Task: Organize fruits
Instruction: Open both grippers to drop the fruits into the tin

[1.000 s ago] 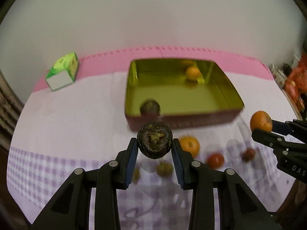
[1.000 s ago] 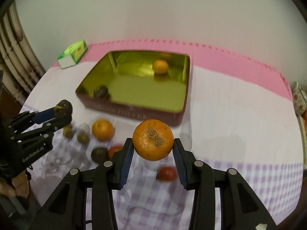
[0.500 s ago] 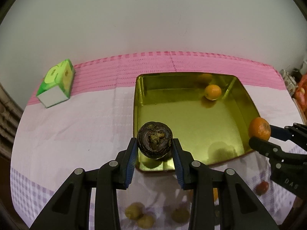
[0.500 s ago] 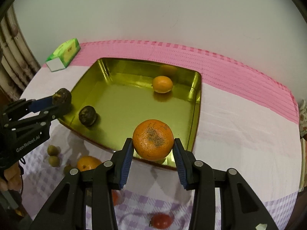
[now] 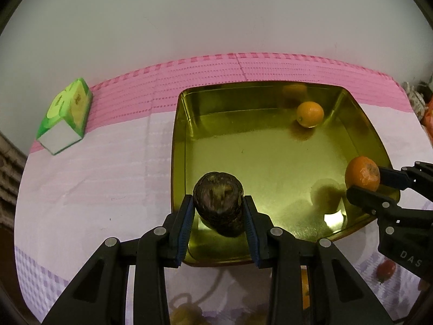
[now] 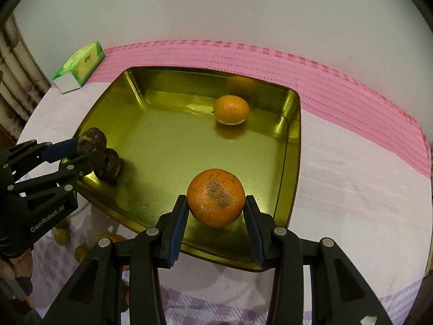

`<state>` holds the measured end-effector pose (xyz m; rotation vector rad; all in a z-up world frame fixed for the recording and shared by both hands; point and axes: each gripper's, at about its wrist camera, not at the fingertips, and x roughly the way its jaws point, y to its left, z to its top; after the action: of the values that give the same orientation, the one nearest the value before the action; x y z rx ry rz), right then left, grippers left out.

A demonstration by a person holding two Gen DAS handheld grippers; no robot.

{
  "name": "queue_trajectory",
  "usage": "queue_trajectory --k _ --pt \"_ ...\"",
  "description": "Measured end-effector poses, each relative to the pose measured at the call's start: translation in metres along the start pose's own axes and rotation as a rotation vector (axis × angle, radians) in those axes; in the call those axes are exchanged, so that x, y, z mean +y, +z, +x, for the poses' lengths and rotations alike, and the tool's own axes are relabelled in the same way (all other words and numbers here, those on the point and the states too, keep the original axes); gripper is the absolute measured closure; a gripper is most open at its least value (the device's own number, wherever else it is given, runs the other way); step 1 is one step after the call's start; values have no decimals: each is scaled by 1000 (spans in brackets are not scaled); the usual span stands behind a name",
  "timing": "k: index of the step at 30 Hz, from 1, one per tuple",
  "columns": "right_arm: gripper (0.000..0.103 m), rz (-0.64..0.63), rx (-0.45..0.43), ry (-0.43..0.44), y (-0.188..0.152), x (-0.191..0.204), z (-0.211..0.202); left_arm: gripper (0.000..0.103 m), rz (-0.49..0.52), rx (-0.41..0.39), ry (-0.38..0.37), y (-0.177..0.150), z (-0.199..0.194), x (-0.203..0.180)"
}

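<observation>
left gripper [image 5: 218, 218] clamped on dark wrinkled fruit [image 5: 218, 201], held over near-left corner of gold tin tray [image 5: 178, 146], likely for drop beside second dark fruit [image 6: 109, 165]. right gripper [image 6: 215, 218] closed round speckled orange [image 6: 215, 196] above near edge; smaller orange [image 6: 231, 109] rests at far side. tray glossy, mirror-like; surface [image 6: 338, 189] cloth-covered.
</observation>
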<state>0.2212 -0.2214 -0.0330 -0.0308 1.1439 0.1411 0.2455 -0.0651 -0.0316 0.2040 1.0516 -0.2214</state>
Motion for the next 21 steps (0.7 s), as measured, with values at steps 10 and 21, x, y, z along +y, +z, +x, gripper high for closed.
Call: queue_trajectory --k 10,21 --pt "63 5 14 -2 -1 0 7 66 8 -4 8 0 2 -1" --pt "54 19 -30 2 -1 -4 -8 63 2 17 21 0 3 -2"
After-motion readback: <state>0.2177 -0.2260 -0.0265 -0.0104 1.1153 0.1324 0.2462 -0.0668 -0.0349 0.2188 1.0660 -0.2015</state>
